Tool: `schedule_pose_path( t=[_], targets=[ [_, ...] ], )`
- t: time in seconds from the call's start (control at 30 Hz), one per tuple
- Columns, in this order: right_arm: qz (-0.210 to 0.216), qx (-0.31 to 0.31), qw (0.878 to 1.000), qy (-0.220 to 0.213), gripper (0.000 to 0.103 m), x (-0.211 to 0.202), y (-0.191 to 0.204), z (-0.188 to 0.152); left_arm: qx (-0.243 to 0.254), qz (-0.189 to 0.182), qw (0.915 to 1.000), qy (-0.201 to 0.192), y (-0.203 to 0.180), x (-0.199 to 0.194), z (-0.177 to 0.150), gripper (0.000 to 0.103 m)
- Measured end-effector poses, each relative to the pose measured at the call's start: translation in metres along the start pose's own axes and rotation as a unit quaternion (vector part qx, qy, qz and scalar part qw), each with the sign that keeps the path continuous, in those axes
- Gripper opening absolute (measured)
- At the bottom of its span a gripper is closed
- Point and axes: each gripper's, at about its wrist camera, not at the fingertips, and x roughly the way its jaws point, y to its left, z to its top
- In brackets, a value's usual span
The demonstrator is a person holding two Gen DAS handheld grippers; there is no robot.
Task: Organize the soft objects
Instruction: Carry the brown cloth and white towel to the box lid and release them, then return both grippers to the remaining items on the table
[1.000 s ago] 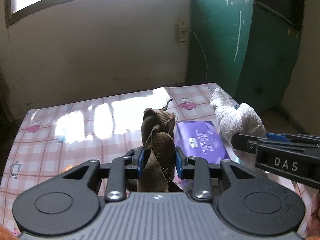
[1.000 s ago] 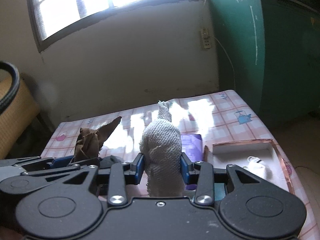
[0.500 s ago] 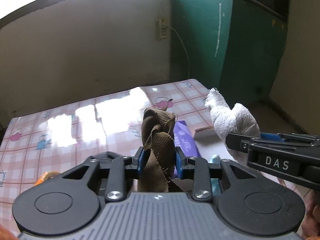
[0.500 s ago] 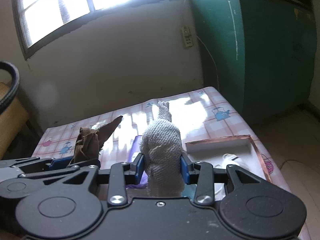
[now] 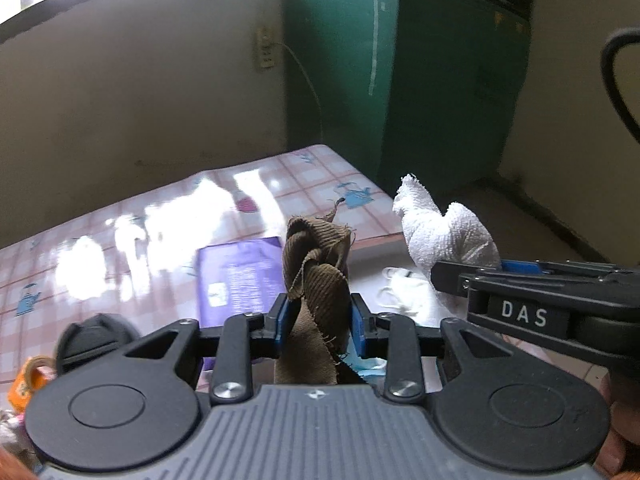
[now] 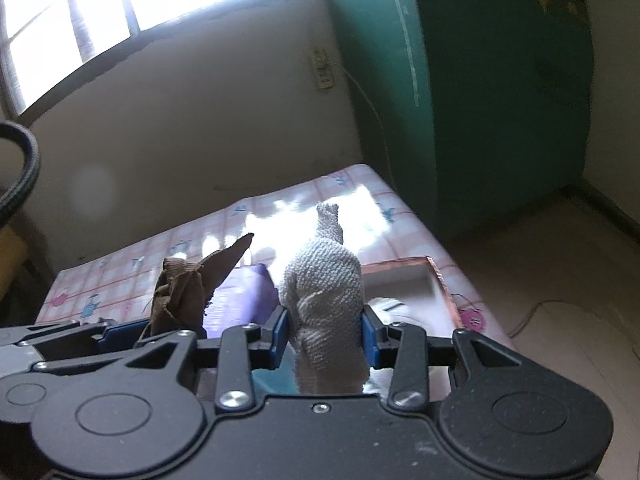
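The left hand-held gripper is clamped on a twisted brown ribbed cloth, pinched between its blue pads; the cloth stands upright above the jaws with a frayed tip, and a tail of it hangs down behind them. The right hand-held gripper grips a bunched white towel the same way, the towel rising in a peak above its blue pads. The two tools are held side by side above the desk, the right one just beside the left and slightly ahead of it; from the left wrist view its black body bears the letters "DAS", with the white towel jutting out of its tip. From the right wrist view the brown cloth sticks up at lower left.

Below and beyond the jaws lies a flat purple packet on the pink checked cover of the desk. To the right of it sits a shallow copper-edged box with a pale inside, holding something white that is too blurred to name. At the desk's left edge rest a black round object and an orange item. Behind the desk stand a beige wall with a socket and a green cabinet.
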Motion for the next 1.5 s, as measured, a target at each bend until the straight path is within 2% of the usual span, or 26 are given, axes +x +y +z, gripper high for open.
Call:
schedule_pose_path(
  t=[0.37,0.43,0.5,0.57,0.6,0.7,0.87,1.07,1.5],
  targets=[
    [-0.028,0.025,0.999,0.016,0.047,0.02,-0.042,0.0,0.007,-0.039,0.9991,0.014,-0.032,0.035,-0.006,0.034],
    [-0.033,0.025,0.999,0.015,0.051,0.024,-0.046,0.001,0.004,-0.05,0.9986,0.017,-0.035,0.039,-0.009,0.035],
    [-0.039,0.024,0.999,0.013,0.057,0.025,-0.048,0.001,-0.001,-0.063,0.9978,0.022,-0.037,0.043,-0.011,0.039],
    [-0.042,0.023,0.999,0.007,0.064,0.025,-0.048,0.001,-0.004,-0.068,0.9974,0.023,-0.037,0.046,-0.012,0.054],
    [-0.044,0.022,0.999,0.002,0.073,0.024,-0.047,0.001,-0.004,-0.07,0.9973,0.02,-0.037,0.045,-0.013,0.056],
    [-0.054,0.009,0.998,-0.012,0.076,0.02,-0.042,0.002,-0.003,-0.071,0.9974,0.015,-0.036,0.04,-0.013,0.066],
    [-0.043,0.005,0.999,-0.026,0.077,0.009,-0.027,0.004,-0.025,-0.048,0.9986,0.004,-0.021,0.021,-0.012,0.074],
    [-0.016,-0.01,0.999,-0.03,0.077,0.0,0.006,0.001,-0.038,0.018,0.9991,0.001,0.01,-0.008,-0.017,0.076],
    [0.059,-0.057,0.997,-0.006,0.077,-0.005,0.104,-0.025,-0.092,0.099,0.9908,-0.007,0.094,-0.07,-0.044,0.079]
  ],
)
